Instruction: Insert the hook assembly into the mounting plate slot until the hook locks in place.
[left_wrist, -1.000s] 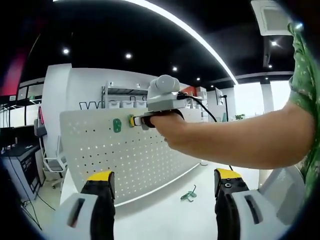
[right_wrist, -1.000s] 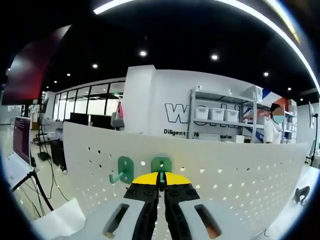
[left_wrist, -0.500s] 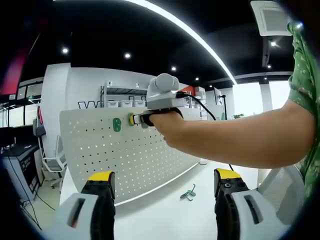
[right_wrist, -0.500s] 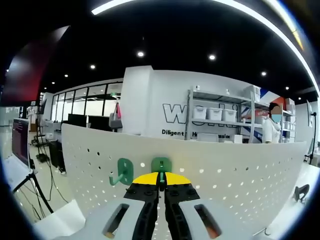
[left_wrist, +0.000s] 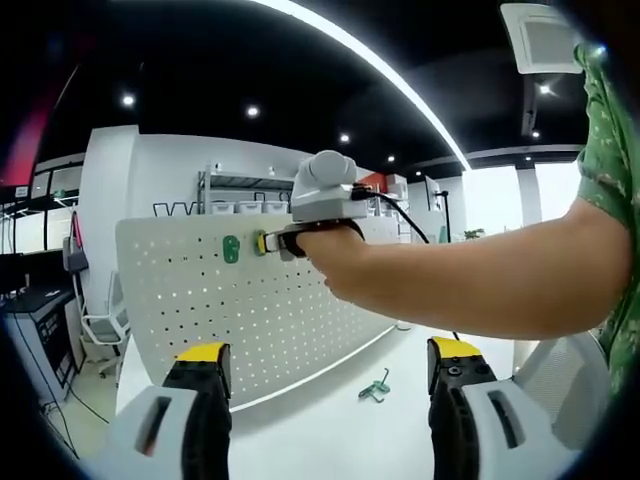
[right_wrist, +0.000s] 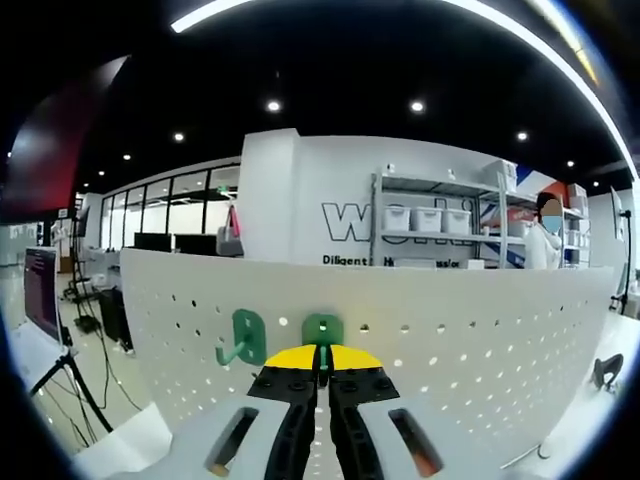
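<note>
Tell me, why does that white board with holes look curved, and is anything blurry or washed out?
Fisheye bending: in the right gripper view the pegboard bows into an arc, and the green hook on it stays sharp. In the left gripper view the ceiling light strip curves too, the windows at right glare white, and the left gripper looms large but clear.

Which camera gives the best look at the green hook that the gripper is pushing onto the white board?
The right gripper view: the held green hook sits close between the shut right gripper, against the pegboard. In the left gripper view it is hidden behind that gripper.
</note>
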